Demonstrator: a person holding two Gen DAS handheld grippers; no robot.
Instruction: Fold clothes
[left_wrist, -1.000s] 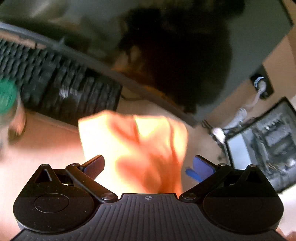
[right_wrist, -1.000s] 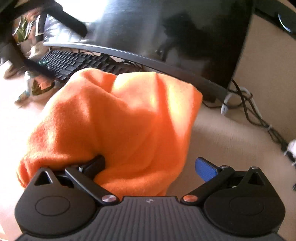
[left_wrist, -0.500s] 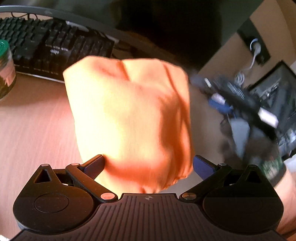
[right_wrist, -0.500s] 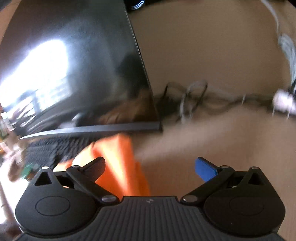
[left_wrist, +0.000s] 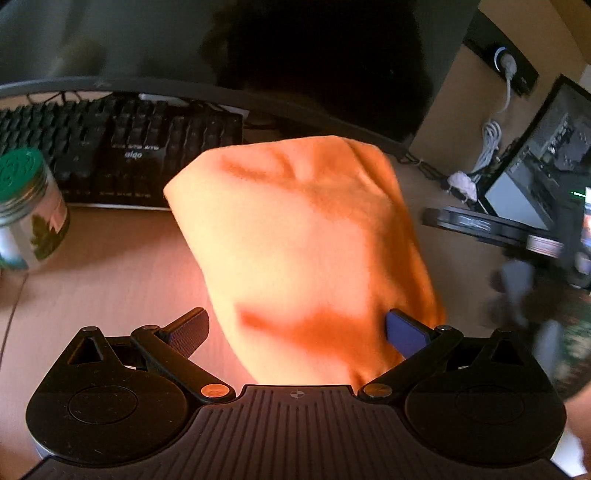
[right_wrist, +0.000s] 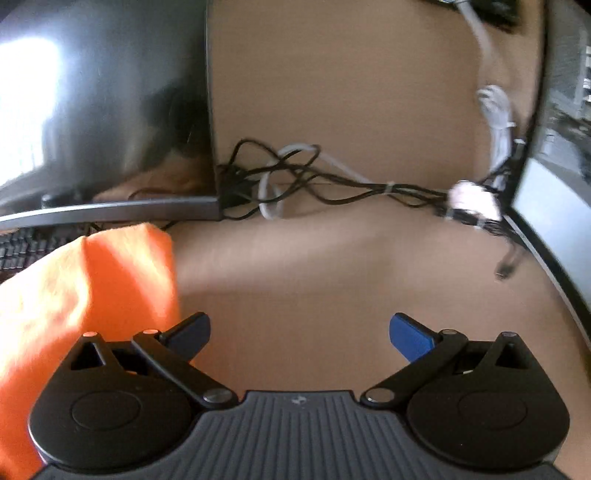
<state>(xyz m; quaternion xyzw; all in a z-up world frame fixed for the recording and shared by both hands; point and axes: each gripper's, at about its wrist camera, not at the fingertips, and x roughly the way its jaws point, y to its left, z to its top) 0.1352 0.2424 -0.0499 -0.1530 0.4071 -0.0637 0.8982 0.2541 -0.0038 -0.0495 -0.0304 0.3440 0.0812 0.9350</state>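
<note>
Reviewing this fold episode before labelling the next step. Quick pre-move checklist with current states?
1. Left gripper open: ok, fingers spread wide.
2. Orange fleece cloth between the left fingers: ok; whether it is pinched, cannot tell.
3. Right gripper open and empty: ok, only bare wooden desk ahead.
4. Cloth folded flat: not ok, it sits bunched and raised.
5. Black keyboard clear of cloth: cannot tell, the cloth's far edge hides the gap.
6. Green-lidded glass jar apart from cloth: ok.

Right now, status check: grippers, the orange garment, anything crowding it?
Left gripper open, orange garment lying between its fingers, ungripped. Right gripper open, empty, garment off to its left. Keyboard and green-lidded jar near the garment.
</note>
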